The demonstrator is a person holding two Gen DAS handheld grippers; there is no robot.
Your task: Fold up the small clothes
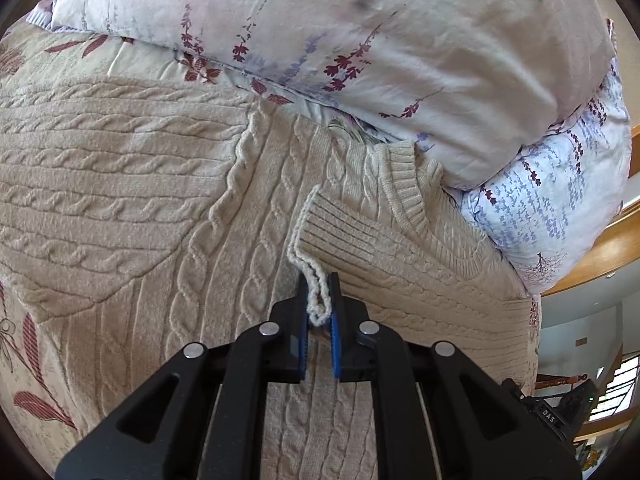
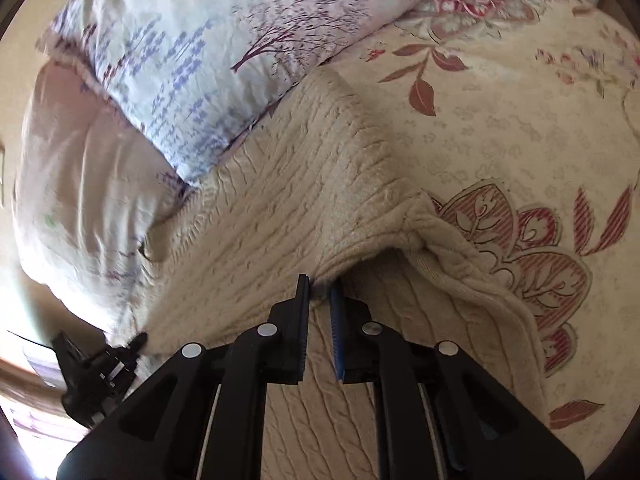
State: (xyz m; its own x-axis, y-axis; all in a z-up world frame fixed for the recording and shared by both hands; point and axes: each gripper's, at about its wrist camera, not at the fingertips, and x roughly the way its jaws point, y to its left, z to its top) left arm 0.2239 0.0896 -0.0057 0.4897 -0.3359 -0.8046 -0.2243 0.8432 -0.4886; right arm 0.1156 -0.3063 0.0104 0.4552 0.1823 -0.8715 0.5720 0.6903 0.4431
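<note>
Right now your left claw point(image 1: 319, 285) is clenched on the ribbed cuff point(image 1: 336, 240) of the cream cable-knit sweater point(image 1: 120, 184), which lies on the bed point(image 2: 500, 128) against the floral pillow point(image 1: 360, 40). Your right claw point(image 2: 320, 286) pinches a raised fold point(image 2: 352, 240) of that sweater.

We find a private home, specifically a bedroom. The work surface is a bed covered by a cream bedspread point(image 2: 500, 128) printed with red leaves and flowers. A stack of folded quilts point(image 1: 360, 40) in lavender floral print lies at its far side. A wooden bed frame point(image 1: 600, 256) borders the bedding, and beyond it we note a window point(image 1: 612, 392) and pale walls.
</note>
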